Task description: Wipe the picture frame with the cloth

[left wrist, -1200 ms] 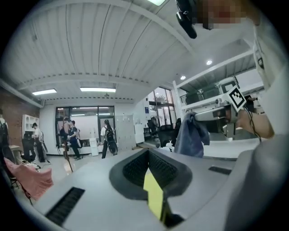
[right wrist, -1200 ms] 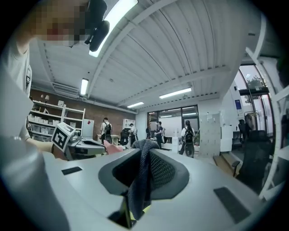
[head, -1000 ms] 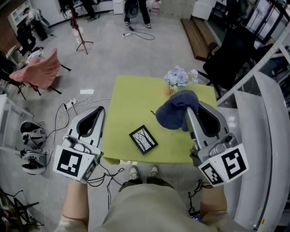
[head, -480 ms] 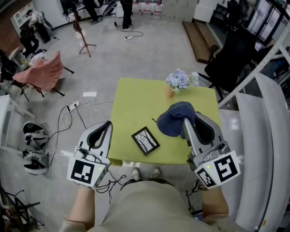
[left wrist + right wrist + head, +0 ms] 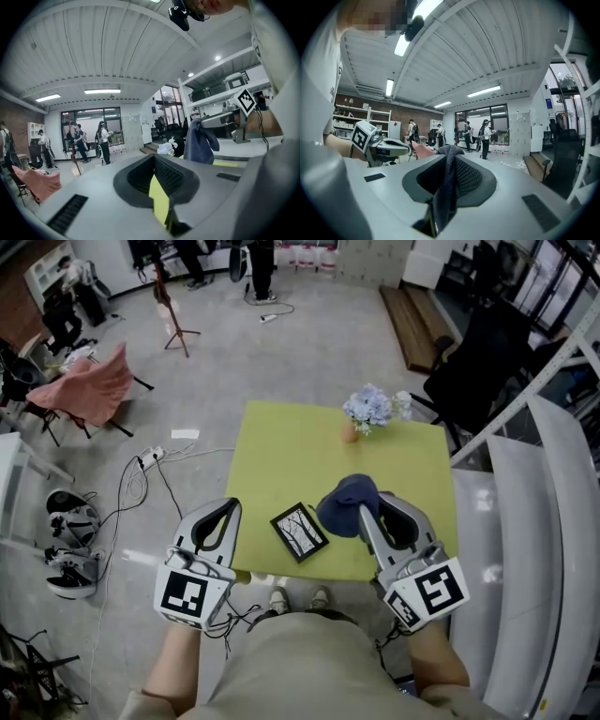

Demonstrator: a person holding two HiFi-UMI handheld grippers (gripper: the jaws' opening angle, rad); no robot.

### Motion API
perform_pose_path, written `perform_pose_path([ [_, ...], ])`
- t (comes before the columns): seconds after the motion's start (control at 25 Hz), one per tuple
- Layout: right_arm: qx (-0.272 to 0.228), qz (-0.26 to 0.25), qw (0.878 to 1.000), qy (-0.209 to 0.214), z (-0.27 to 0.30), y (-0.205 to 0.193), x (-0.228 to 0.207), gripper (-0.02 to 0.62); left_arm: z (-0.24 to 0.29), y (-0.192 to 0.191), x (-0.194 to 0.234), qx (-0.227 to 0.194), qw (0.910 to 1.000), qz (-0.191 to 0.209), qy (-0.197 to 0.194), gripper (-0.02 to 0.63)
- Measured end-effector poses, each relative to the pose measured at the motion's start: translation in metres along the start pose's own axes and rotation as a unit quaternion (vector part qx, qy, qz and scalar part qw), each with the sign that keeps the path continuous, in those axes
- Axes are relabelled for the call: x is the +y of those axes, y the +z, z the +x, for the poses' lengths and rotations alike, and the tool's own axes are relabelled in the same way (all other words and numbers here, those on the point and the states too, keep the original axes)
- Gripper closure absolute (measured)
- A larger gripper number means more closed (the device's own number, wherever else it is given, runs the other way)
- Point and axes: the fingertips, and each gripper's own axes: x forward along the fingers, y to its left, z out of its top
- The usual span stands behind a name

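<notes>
A small black picture frame (image 5: 298, 531) lies flat near the front edge of the yellow-green table (image 5: 281, 456). My right gripper (image 5: 362, 512) is shut on a dark blue cloth (image 5: 343, 506), which hangs bunched just right of the frame and above the table. In the right gripper view the cloth (image 5: 447, 183) is pinched between the jaws of the right gripper (image 5: 449, 157). My left gripper (image 5: 225, 510) hovers at the table's front left edge, left of the frame, jaws together and holding nothing. The left gripper view shows the cloth (image 5: 199, 145) hanging off to the right.
A small pot of pale blue flowers (image 5: 367, 407) stands at the table's back right. Cables (image 5: 150, 474) trail on the floor to the left. A chair draped in pink fabric (image 5: 86, 388) is far left, and a white curved structure (image 5: 553, 549) runs along the right.
Both grippers came lower and closer to me. The cloth travelled left and nearer, ending beside the frame. The left gripper shifted right to the table's edge.
</notes>
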Motion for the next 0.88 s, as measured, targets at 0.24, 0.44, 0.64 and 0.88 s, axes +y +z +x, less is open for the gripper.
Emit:
perform_pose_path([
  [0.24,0.001,-0.005,1.000,0.002,0.003,0.000,0.000,0.531,-0.001,0.006,0.004,-0.001,1.0000,0.000,0.004,0.600],
  [0.44,-0.011,-0.015,1.000,-0.004,0.003,0.011,-0.005,0.531,-0.001,0.012,0.007,-0.009,0.9999,-0.002,0.011,0.600],
  [0.64,-0.015,-0.025,1.000,-0.008,0.004,0.018,-0.008,0.531,-0.001,0.018,0.008,-0.015,0.9999,-0.003,0.007,0.600],
  [0.88,-0.017,-0.038,0.999,-0.019,0.003,0.023,-0.017,0.531,-0.002,0.026,0.012,-0.027,0.9996,-0.002,0.012,0.600],
])
